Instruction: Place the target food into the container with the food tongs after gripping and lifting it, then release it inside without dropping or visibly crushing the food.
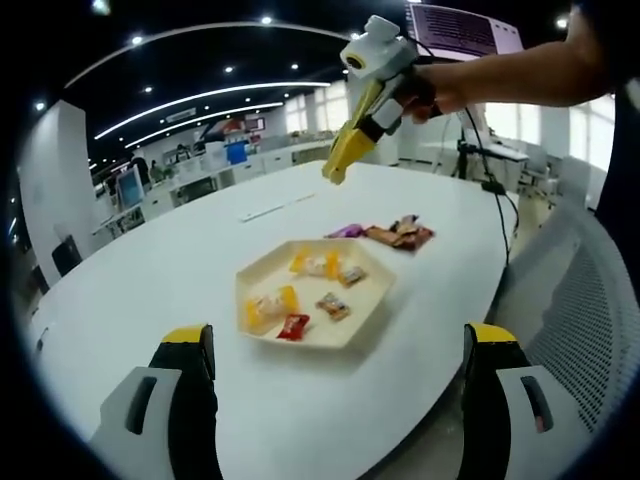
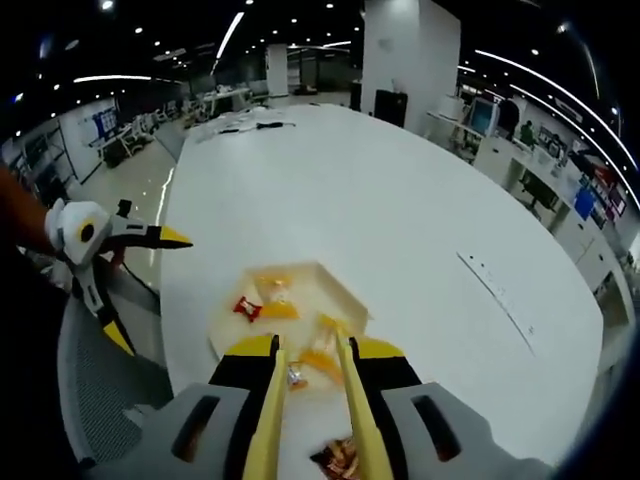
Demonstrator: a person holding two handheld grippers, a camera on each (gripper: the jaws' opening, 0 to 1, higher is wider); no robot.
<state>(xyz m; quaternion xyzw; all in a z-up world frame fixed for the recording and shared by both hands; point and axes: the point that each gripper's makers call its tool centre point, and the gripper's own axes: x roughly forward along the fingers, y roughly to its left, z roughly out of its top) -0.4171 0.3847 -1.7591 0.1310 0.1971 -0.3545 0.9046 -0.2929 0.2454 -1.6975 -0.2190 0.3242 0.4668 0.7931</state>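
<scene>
Yellow tongs (image 1: 347, 140) ride in the right gripper (image 2: 310, 425), which is clamped on their arms; in the left gripper view they hang in the air above the far side of the white table (image 1: 150, 290), tips close together with nothing visible between them. The left gripper (image 1: 340, 375) stands wide and empty, near the table edge. A cream hexagonal tray (image 1: 365, 310) holds several wrapped candies (image 1: 293, 326) — more wrapped sweets (image 1: 400, 234) lie in a loose pile just beyond it on the bare table, likely the target food. Judgement: the pieces look light, with crinkly, slippery wrappers and a firm core — best pinched across the body, not the twisted ends, with gentle pressure.
</scene>
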